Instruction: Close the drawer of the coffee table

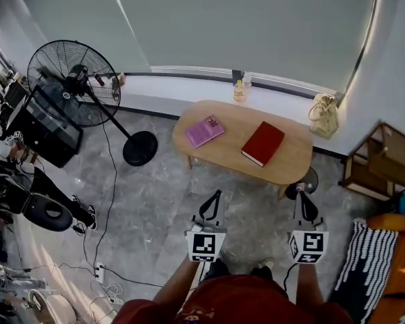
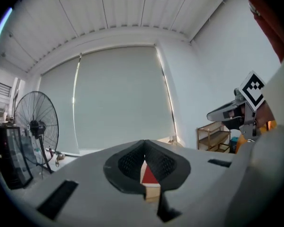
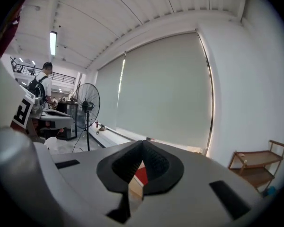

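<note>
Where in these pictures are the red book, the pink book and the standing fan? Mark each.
red book (image 1: 263, 143), head view, middle of its cover.
pink book (image 1: 204, 131), head view, middle of its cover.
standing fan (image 1: 73, 82), head view, hub of its cage.

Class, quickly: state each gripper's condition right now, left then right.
Left gripper: closed, holding nothing.
Right gripper: closed, holding nothing.
</note>
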`<state>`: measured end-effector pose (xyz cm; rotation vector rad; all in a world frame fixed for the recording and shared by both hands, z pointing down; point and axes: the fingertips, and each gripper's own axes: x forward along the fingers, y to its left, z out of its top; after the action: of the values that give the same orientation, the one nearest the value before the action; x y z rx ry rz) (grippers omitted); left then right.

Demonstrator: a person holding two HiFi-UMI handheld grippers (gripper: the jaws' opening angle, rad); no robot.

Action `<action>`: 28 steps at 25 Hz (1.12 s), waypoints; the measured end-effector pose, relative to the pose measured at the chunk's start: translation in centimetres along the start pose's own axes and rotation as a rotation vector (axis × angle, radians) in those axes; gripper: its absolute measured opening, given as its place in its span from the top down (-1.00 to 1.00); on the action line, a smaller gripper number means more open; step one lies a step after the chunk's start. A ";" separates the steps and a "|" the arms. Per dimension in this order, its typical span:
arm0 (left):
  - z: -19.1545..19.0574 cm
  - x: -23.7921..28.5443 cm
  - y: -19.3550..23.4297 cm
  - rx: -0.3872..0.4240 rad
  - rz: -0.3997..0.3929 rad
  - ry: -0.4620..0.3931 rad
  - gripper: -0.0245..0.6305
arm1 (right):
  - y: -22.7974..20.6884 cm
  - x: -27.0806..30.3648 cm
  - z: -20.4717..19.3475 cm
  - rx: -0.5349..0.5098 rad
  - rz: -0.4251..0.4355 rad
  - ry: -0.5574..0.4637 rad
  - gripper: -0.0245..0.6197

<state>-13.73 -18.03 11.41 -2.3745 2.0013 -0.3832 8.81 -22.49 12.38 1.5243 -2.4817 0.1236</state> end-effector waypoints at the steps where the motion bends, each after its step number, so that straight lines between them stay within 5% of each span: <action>1: 1.6 0.0 0.4 0.015 0.004 -0.031 0.90 | -0.3 -0.1 1.9 -0.011 -0.003 -0.035 0.93; 8: 10.2 -1.1 2.7 0.149 0.069 -0.304 0.90 | -2.3 -1.5 10.8 -0.063 -0.047 -0.266 0.93; 13: 10.6 -0.6 2.7 0.221 0.053 -0.308 0.90 | -2.8 -0.7 10.5 -0.060 -0.056 -0.259 0.93; 17: 10.1 -0.4 3.4 0.069 0.103 -0.315 0.90 | -2.7 -0.4 10.0 -0.052 -0.049 -0.257 0.93; 28: 9.2 -0.1 3.6 0.070 0.113 -0.272 0.90 | -2.4 -0.5 10.2 -0.070 -0.038 -0.270 0.93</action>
<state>-15.48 -19.98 1.83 -2.1275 1.9501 -0.1168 9.68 -25.09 2.22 1.6540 -2.6238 -0.1858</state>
